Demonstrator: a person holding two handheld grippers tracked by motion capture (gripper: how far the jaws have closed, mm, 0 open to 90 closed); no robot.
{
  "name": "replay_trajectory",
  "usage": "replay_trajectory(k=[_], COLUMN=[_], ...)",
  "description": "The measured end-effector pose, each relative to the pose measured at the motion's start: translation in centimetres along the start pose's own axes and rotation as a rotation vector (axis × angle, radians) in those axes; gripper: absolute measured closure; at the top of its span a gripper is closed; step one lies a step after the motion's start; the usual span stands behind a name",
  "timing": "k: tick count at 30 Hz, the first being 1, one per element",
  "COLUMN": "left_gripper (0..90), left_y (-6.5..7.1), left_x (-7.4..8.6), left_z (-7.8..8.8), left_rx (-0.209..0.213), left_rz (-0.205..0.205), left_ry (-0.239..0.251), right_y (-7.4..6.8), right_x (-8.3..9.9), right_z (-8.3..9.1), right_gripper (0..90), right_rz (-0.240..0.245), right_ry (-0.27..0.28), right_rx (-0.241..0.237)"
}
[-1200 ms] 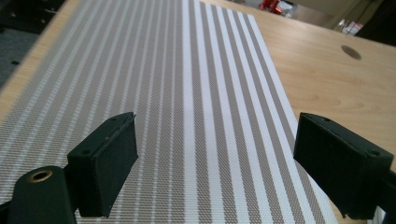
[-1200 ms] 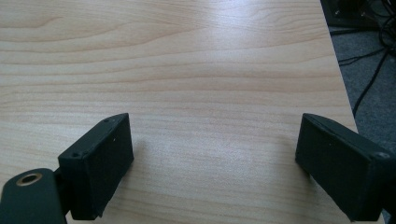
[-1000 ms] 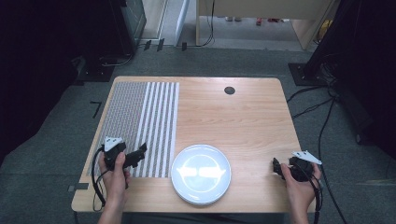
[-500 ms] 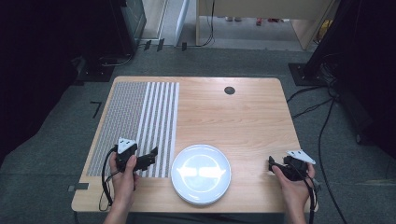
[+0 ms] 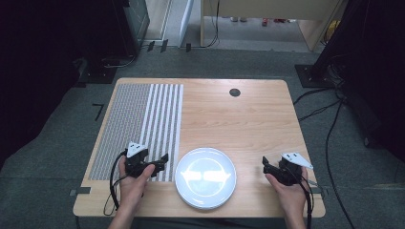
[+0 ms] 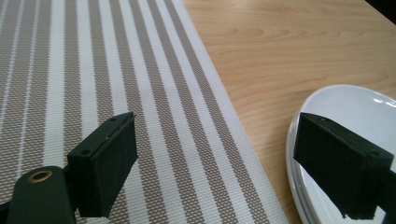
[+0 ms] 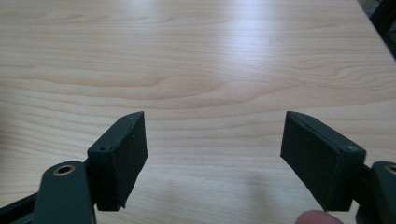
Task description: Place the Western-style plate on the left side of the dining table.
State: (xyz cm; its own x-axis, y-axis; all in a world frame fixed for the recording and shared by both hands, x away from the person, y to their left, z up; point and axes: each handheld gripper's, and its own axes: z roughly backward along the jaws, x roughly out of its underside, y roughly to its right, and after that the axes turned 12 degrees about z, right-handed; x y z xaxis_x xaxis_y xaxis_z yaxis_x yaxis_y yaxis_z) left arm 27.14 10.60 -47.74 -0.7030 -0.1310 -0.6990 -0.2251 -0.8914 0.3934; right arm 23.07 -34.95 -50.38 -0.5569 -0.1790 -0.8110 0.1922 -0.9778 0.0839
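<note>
Table [image 5: 239, 124]: light wood, bare across the centre and right of the high view, with one dark round hole [image 5: 234, 92] near the top edge. A striped mat [image 5: 143, 124] lies along the table's left part; its right edge stops short of the plate [image 5: 206, 178], leaving a strip of wood between them. The white plate sits at lower centre, its rim close to the table's bottom edge.

Left gripper [image 5: 162, 162]: lower left of the high view, over the mat's lower right corner, just beside the plate's left rim. Left gripper view: fingers [image 6: 109, 168] wide apart, holding nothing; one over the mat, the other over the plate rim.

Right gripper [image 5: 265, 165]: lower right, over bare wood, near the table's right edge and apart from the plate. Right gripper view: fingers [image 7: 121, 158] wide apart and empty, with open wood grain ahead and a fingertip at the bottom edge.

Both hands enter from the bottom of the high view, grippers pointing inward toward the plate.
</note>
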Motion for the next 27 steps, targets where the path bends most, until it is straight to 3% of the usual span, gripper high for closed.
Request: replay_trajectory(k=[4, 7, 9, 12, 16, 20, 24, 27], left_gripper=[13.8, 14.2, 16.8, 30.8, 40.9, 48.2, 56.0, 59.1], left_y=[0.3, 0.4, 0.5, 0.7, 0.9, 1.2, 1.2, 1.1], left_x=[0.2, 0.3, 0.3, 0.4, 0.7, 1.0, 1.1, 1.2], left_z=[-0.2, -0.4, -0.5, -0.6, -0.9, -1.4, -1.7, -1.9], left_rx=[0.005, 0.019, 0.04, 0.054, 0.089, 0.122, 0.157, 0.182], left_rz=[-0.004, -0.007, -0.004, -0.005, -0.02, -0.029, -0.028, -0.017], left_ry=[-0.015, -0.035, -0.049, -0.058, -0.102, -0.157, -0.194, -0.211], right_y=[-1.0, -1.6, -2.0, -2.5, -3.1, -3.6, -4.3, -4.6], right_x=[-0.3, -0.5, -0.6, -0.8, -0.7, -0.4, -0.3, 0.0], right_z=[0.3, 0.5, 0.6, 0.7, 0.6, 0.3, 0.0, -0.4], right_gripper=[35.8, 42.1, 48.0, 56.7, 66.9, 75.4, 81.0, 81.8], right_rz=[0.011, 0.003, -0.034, -0.09, -0.132, -0.246, -0.258, -0.292], right_ry=[0.038, 0.063, 0.073, 0.065, 0.045, 0.045, 0.009, -0.012], right_rx=[-0.032, -0.091, -0.146, -0.224, -0.314, -0.501, -0.523, -0.568])
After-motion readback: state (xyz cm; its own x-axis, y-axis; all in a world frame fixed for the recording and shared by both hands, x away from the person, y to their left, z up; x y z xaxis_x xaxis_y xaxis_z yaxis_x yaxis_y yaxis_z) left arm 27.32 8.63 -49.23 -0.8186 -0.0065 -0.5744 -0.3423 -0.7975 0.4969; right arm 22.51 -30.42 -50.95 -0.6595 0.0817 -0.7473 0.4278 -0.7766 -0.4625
